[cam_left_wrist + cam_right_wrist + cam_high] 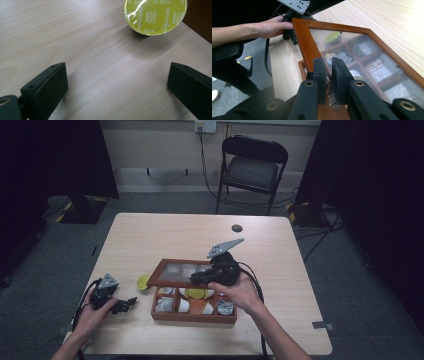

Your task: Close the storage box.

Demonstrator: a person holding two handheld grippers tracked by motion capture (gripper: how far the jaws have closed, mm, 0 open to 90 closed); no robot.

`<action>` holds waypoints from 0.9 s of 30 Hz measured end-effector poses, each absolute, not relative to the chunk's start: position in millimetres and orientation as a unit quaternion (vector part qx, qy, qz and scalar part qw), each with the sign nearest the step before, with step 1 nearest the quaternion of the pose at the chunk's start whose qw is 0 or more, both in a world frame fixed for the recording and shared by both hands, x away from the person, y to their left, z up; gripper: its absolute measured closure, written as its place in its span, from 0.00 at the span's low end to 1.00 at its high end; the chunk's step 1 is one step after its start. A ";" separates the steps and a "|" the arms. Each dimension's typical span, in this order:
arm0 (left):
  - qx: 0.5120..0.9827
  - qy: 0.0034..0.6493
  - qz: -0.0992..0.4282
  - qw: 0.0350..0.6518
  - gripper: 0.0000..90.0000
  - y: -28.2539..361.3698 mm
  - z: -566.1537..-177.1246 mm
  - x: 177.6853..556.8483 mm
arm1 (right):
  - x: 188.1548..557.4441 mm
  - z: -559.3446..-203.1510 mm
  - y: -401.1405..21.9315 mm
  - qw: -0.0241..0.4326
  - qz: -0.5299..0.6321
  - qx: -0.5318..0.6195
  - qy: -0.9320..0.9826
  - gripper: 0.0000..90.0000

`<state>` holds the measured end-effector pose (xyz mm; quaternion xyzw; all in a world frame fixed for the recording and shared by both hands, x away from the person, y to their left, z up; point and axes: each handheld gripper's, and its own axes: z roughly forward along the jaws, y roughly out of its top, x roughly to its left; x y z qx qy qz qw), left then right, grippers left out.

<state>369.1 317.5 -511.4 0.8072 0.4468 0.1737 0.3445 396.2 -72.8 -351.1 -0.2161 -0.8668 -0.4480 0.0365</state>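
- my right gripper (pixel 327 72) is clenched on a small metal clasp at the front edge of the glass lid (pixel 352 50) of the wooden box (pixel 194 316), holding that lid part-way raised.
- the box sits at the near middle of the surface (pixel 150 235); its compartments hold sachets and a couple of yellow-green capsules, and the lid leans up over the far rows.
- my left gripper (pixel 117 82) rests released on the surface at the near left, jaws wide apart with nothing between them.
- a yellow-green capsule (pixel 155 15) lies on the surface just left of the box, ahead of the left gripper and apart from both jaws.
- i judge the step in hand is swinging the lid on its hinge. to do it well i'd follow the hinge's arc rather than pull straight, keeping the pinch square on the clasp, which is thin and could slip out.
- i'd keep the box from sliding; the left gripper is free to steady its left wall if it shifts.
- room: the far half of the surface is bare apart from a small dark disc (pixel 237 227), so the lid can fall back there freely.
- edges: the box's near wall is close to the near edge of the surface, and the left gripper's cable hangs over that edge, so i'd avoid dragging anything nearward.
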 end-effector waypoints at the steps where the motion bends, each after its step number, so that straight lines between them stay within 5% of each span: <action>1: 0.807 0.447 0.174 0.345 0.03 317.5 -511.4 369.1 | 396.2 -351.1 -72.8 0.036 -0.448 -0.216 -0.867 0.91; 27: 0.807 0.448 0.174 0.344 0.03 317.5 -511.4 368.9 | 384.6 -368.9 -70.4 0.042 -0.431 -0.205 -0.878 0.91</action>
